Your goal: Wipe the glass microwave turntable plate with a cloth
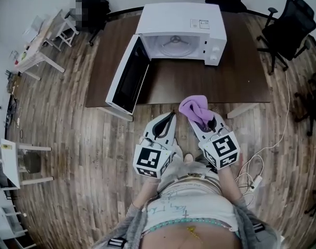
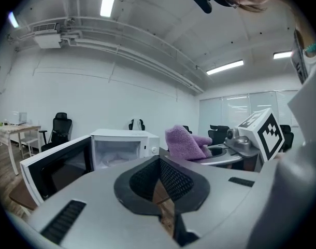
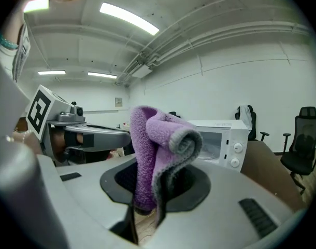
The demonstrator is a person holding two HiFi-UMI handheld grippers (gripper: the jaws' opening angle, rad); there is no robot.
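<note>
Right hand-held gripper (image 1: 205,121) is clenched on a purple cloth (image 1: 194,108). Only a fold is pinched and most of it flops loose above the jaws. Left hand-held gripper (image 1: 171,116) is clenched shut with nothing in it. Both hang near the person, short of the bench (image 1: 210,82). The plate (image 1: 174,44) looks to be inside the microwave (image 1: 181,22), lying on its roller ring, though the glass itself is hard to make out. The door (image 1: 128,75) hangs open on the left, past the bench edge. Risks: the thin pinch may let the cloth drag out once it is pressed on glass. Wiping in the cavity may spin or rock the plate on the ring, with nothing steadying it. If the left one lifts the plate out, the jaws must open first, and smooth glass could slide and drop to the floor. The left one could clip the open door going in. A loose cable (image 1: 261,157) by the feet on the right is a snag risk.
</note>
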